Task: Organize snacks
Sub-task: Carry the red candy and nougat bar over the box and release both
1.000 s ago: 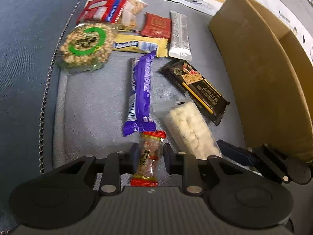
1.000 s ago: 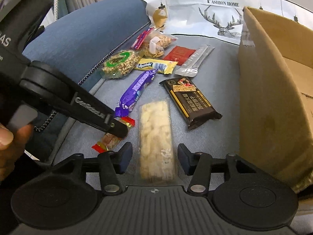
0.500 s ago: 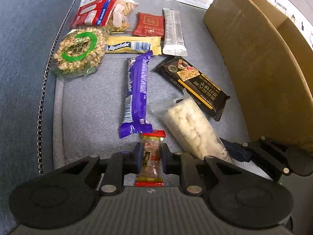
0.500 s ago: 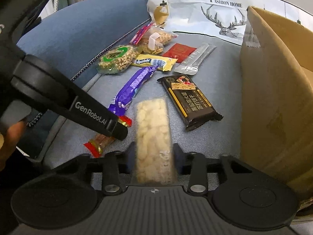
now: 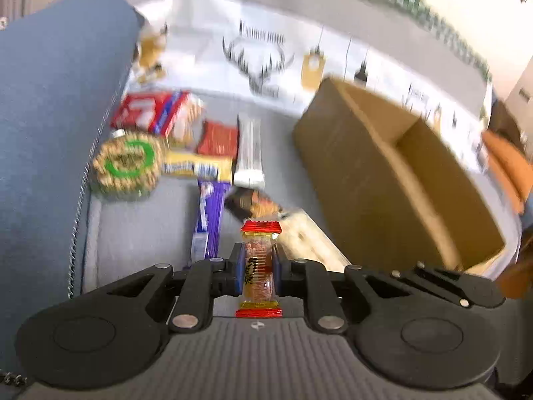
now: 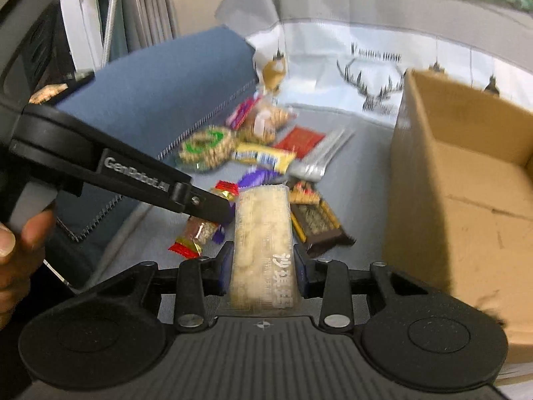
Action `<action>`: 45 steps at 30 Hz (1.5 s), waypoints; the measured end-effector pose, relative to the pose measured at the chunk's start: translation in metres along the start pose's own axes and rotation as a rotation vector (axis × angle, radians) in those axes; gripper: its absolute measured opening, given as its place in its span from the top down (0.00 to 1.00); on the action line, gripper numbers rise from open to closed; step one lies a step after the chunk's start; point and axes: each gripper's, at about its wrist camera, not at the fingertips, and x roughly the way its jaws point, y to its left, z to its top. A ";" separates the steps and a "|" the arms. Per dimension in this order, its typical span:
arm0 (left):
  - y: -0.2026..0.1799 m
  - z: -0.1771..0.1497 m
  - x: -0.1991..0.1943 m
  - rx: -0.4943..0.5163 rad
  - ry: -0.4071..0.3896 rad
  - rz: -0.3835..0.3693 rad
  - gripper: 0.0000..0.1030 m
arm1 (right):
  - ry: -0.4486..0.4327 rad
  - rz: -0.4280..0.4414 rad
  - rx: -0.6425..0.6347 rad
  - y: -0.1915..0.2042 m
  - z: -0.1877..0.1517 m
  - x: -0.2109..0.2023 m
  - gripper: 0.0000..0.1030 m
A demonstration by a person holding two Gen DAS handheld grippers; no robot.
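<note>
My left gripper (image 5: 256, 266) is shut on a small red-ended snack bar (image 5: 258, 266) and holds it above the grey cushion. My right gripper (image 6: 263, 263) is shut on a clear pack of pale puffed rice cake (image 6: 263, 233), also lifted. The left gripper's arm (image 6: 133, 173) crosses the right wrist view with the small bar (image 6: 200, 230) in it. An open cardboard box (image 5: 393, 180) stands to the right; it also shows in the right wrist view (image 6: 466, 200). Both views are motion-blurred.
On the cushion lie a purple bar (image 5: 210, 220), a dark chocolate bar (image 6: 316, 220), a round nut pack with a green ring (image 5: 128, 165), a yellow bar (image 5: 196, 166), a silver bar (image 5: 250, 150), a red packet (image 5: 218, 136) and a red-blue bag (image 5: 156, 111). Blue armrest (image 5: 50, 116) at left.
Both grippers have risen off the cushion with their snacks and tilted up, so the box opening and back cushion now show. The right gripper closed on the rice cake pack.
</note>
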 end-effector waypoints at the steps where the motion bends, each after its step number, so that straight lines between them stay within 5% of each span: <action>1: 0.000 0.000 -0.005 -0.009 -0.027 -0.004 0.83 | -0.014 -0.001 -0.004 0.000 0.001 -0.005 0.63; 12: -0.003 0.002 -0.024 -0.023 -0.148 -0.002 0.83 | -0.218 -0.015 -0.006 -0.012 0.014 -0.064 0.63; 21: -0.006 0.003 -0.022 -0.026 -0.174 -0.047 0.83 | -0.413 -0.112 -0.040 -0.078 0.046 -0.113 0.63; 29: -0.020 0.008 -0.025 -0.022 -0.214 -0.087 0.83 | -0.391 -0.264 0.059 -0.155 0.032 -0.109 0.63; 45: -0.085 0.036 -0.041 -0.021 -0.319 -0.243 0.82 | -0.407 -0.320 0.079 -0.184 0.024 -0.128 0.63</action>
